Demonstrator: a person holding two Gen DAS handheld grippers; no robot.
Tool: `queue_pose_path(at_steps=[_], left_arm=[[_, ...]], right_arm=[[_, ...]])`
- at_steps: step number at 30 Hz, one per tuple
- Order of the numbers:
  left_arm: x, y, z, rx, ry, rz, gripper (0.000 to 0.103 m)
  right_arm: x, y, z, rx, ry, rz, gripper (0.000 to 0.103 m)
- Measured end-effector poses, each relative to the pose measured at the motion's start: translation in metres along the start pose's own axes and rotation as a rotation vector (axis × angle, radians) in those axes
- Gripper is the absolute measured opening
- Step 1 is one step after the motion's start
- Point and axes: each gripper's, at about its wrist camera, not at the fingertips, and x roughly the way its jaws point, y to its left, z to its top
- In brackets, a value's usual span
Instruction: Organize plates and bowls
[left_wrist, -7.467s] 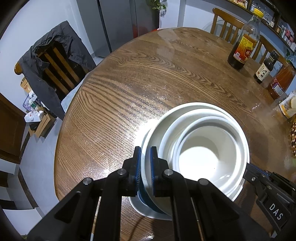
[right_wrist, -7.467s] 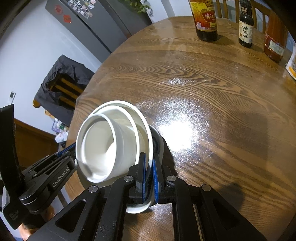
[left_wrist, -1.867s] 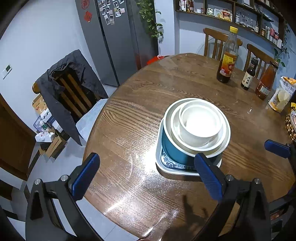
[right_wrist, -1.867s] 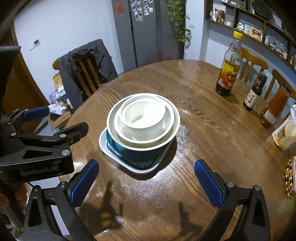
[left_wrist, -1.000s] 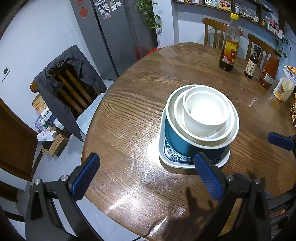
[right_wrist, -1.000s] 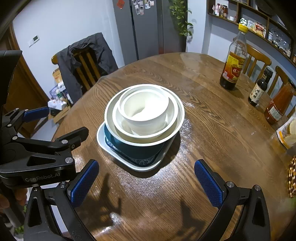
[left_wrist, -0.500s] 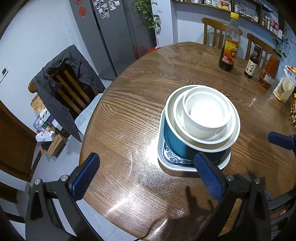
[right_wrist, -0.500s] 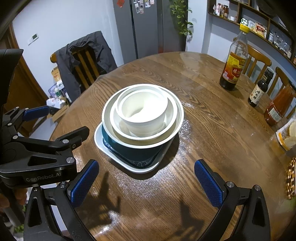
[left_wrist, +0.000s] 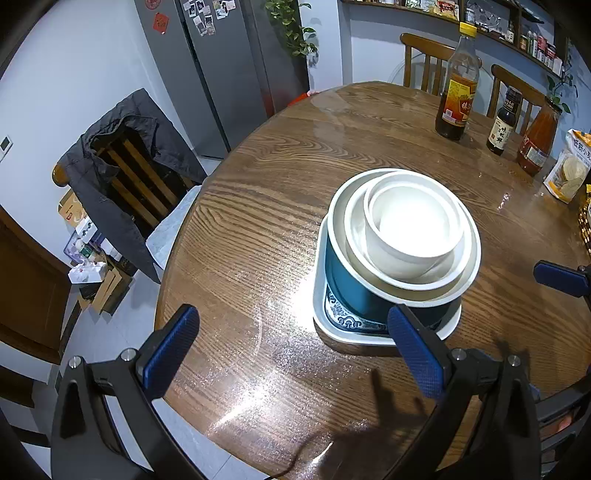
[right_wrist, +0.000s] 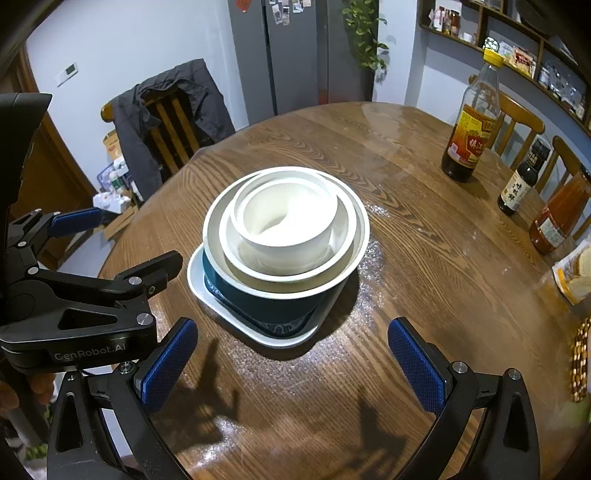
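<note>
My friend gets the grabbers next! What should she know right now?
Left gripper: open, holding nothing, short of the stack.
Right gripper: open, holding nothing, also pulled back.
The dishes sit in one stack on the round wooden table: small white bowl inside a wider white bowl, inside the big teal bowl, all on the square patterned plate.
Done: everything looks nested, biggest at the bottom.
Left: probably nothing, unless the stack needs moving elsewhere.
</note>
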Motion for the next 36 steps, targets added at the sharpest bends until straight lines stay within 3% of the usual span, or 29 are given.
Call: queue_pose_path(at_steps=[36], left_arm=[[0.0011, 0.0007, -0.0005, 0.018, 0.003, 0.015, 0.102]], right_arm=[[0.0016, 0.0011, -0.0004, -0.003, 0.006, 0.001, 0.102]])
